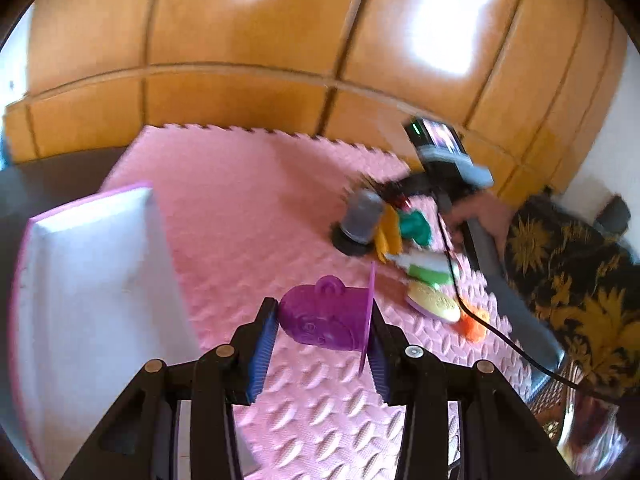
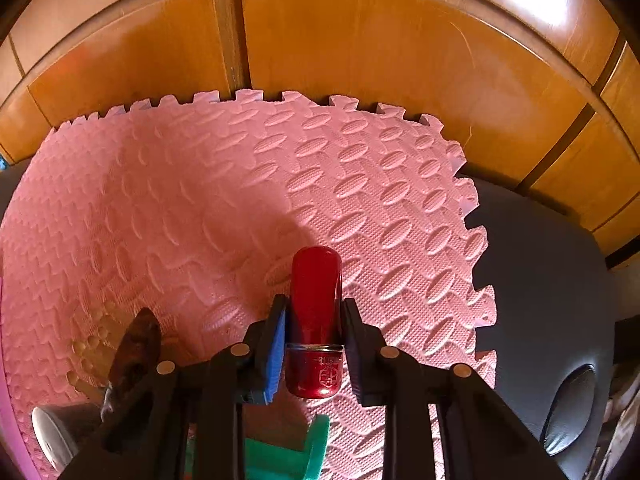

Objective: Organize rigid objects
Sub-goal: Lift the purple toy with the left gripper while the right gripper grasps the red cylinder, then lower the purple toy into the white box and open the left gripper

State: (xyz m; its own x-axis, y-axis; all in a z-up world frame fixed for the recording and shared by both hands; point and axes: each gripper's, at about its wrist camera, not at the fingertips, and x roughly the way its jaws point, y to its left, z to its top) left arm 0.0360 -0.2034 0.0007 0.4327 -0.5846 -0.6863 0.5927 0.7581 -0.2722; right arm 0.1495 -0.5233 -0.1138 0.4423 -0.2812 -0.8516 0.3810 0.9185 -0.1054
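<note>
My left gripper is shut on a purple bear-shaped plastic piece with a thin flat rim, held above the pink foam mat. My right gripper is shut on a red glossy cylinder with a metal band, held above the mat. In the left wrist view the right gripper hovers, blurred, over a pile of small objects: a grey cylinder on a black base, a yellow piece, a green piece, a white-green item, a gold oval and an orange piece.
A white box with a pink rim stands at the mat's left. Orange wooden cabinet doors rise behind the mat. A dark patterned cushion lies at the right. In the right wrist view, a green piece, a brown object and a grey object lie below the gripper.
</note>
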